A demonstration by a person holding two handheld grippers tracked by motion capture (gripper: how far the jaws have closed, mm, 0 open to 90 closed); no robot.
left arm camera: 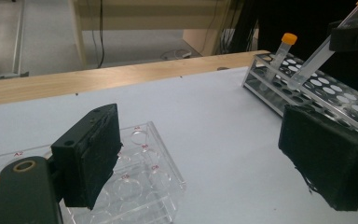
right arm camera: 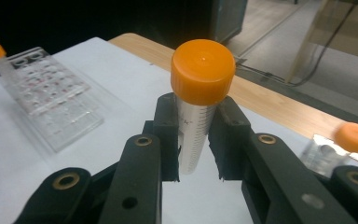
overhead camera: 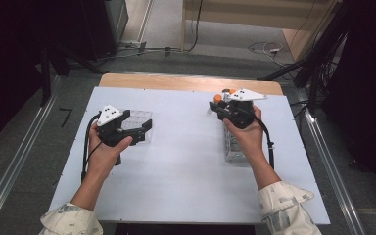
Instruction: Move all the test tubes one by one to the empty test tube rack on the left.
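Cream sleeves cover my forearms at the near edge of the white table top (overhead camera: 186,171), which lies on a wooden table (overhead camera: 186,82) whose bare strip shows along the far side. My left gripper (overhead camera: 137,131) hangs over the clear well plate (overhead camera: 142,119) at the left of the surface, its jaws spread wide with nothing between them; in the left gripper view the plate (left arm camera: 142,179) sits just under the left pad. My right gripper (overhead camera: 218,108) is at the right, above the far end of the clear tube rack (overhead camera: 233,147), and it is clamped on an orange-capped tube (right arm camera: 196,112). That tube stands between the two black pads, cap uppermost, with its printed scale facing the camera. From the left gripper view it leans over the rack (left arm camera: 307,91), its tip near the holes; whether it touches them I cannot tell. A second orange-capped tube (left arm camera: 279,56) stands in the rack's far end. Around the table runs grey flooring (overhead camera: 39,147), with metal rails (overhead camera: 10,176) along both sides. Cables (overhead camera: 196,29) trail across the floor beyond the far edge, and pale wooden furniture (overhead camera: 254,12) stands farther back. Dark equipment fills the far left and right corners.
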